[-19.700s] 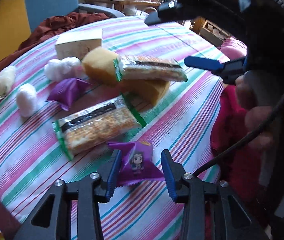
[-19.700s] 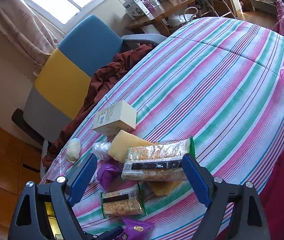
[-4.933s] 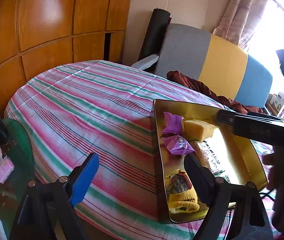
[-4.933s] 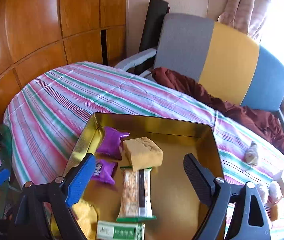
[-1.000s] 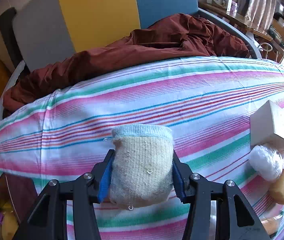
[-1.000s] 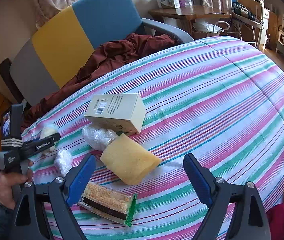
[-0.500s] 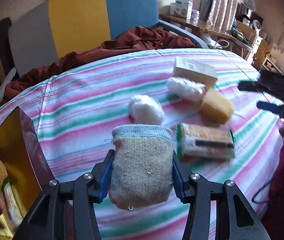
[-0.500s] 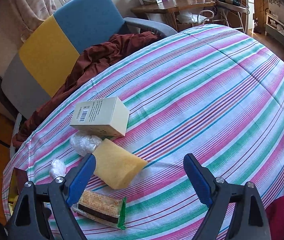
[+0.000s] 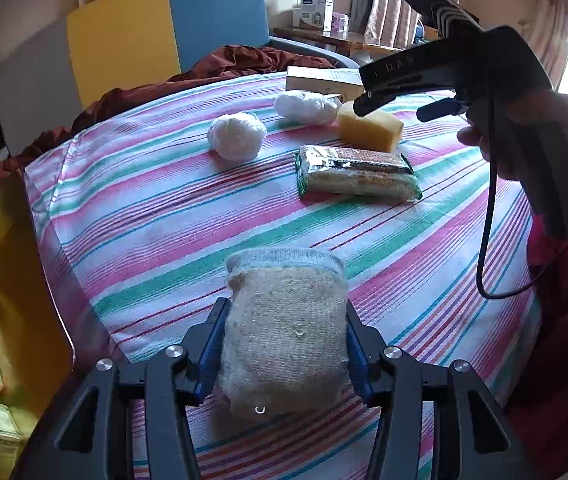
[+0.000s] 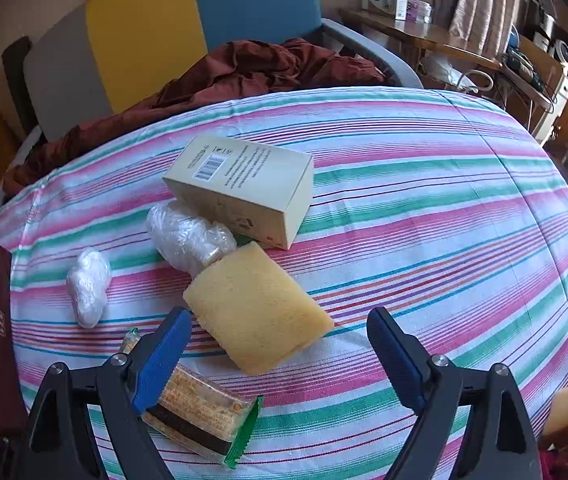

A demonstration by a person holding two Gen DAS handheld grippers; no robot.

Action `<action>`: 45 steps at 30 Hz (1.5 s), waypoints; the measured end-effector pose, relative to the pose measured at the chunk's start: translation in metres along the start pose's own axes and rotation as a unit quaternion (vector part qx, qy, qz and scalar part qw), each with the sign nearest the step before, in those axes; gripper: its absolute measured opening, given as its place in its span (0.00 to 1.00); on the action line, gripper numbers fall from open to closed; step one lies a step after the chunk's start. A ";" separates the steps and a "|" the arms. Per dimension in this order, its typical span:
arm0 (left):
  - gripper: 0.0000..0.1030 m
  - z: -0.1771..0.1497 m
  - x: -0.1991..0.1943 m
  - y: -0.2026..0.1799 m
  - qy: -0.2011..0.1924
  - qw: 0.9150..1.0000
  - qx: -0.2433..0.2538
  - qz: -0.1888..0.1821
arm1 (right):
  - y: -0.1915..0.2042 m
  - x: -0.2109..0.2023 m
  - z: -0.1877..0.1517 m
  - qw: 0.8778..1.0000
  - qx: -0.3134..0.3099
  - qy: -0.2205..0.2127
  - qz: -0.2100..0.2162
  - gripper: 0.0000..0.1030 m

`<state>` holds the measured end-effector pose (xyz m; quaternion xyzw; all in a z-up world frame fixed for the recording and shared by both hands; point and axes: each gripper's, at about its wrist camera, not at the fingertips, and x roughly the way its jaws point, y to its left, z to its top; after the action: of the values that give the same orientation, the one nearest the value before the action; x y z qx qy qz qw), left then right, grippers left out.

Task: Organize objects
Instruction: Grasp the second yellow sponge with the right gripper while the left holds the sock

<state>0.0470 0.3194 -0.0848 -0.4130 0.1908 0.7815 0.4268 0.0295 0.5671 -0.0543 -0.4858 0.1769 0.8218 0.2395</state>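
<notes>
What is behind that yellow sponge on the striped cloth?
Right behind the yellow sponge lies a clear plastic bundle, touching it, and past that a cream box. Whatever the bundle wraps cannot be made out.

A beige knitted pouch (image 9: 284, 332) with a pale blue-grey cuff is held upright between the pads of the left gripper (image 9: 284, 354), above the striped cloth. On the cloth, a yellow sponge (image 10: 258, 312) is lying flat, touching a plastic-wrapped white bundle (image 10: 188, 238) that sits against a cream box (image 10: 244, 190), barcode up. A smaller wrapped ball (image 10: 88, 286) is set apart. A green-edged cracker pack (image 9: 357, 176) is found just beside the sponge.
</notes>
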 end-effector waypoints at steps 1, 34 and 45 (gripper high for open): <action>0.52 0.000 0.000 0.002 -0.003 1.000 -0.006 -0.005 | 0.005 0.003 0.000 1.000 -0.013 0.002 -0.006 0.88; 0.51 -0.020 -0.019 -0.004 -0.009 1.000 -0.004 0.007 | 0.019 0.036 -0.001 0.996 -0.071 0.040 -0.040 0.62; 0.51 -0.005 -0.092 0.033 -0.075 0.993 -0.081 -0.029 | 0.020 0.036 -0.003 0.995 -0.075 0.038 -0.044 0.62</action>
<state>0.0494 0.2503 -0.0149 -0.3922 0.0820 0.8105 0.4272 0.0053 0.5573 -0.0862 -0.5403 0.1017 0.8025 0.2317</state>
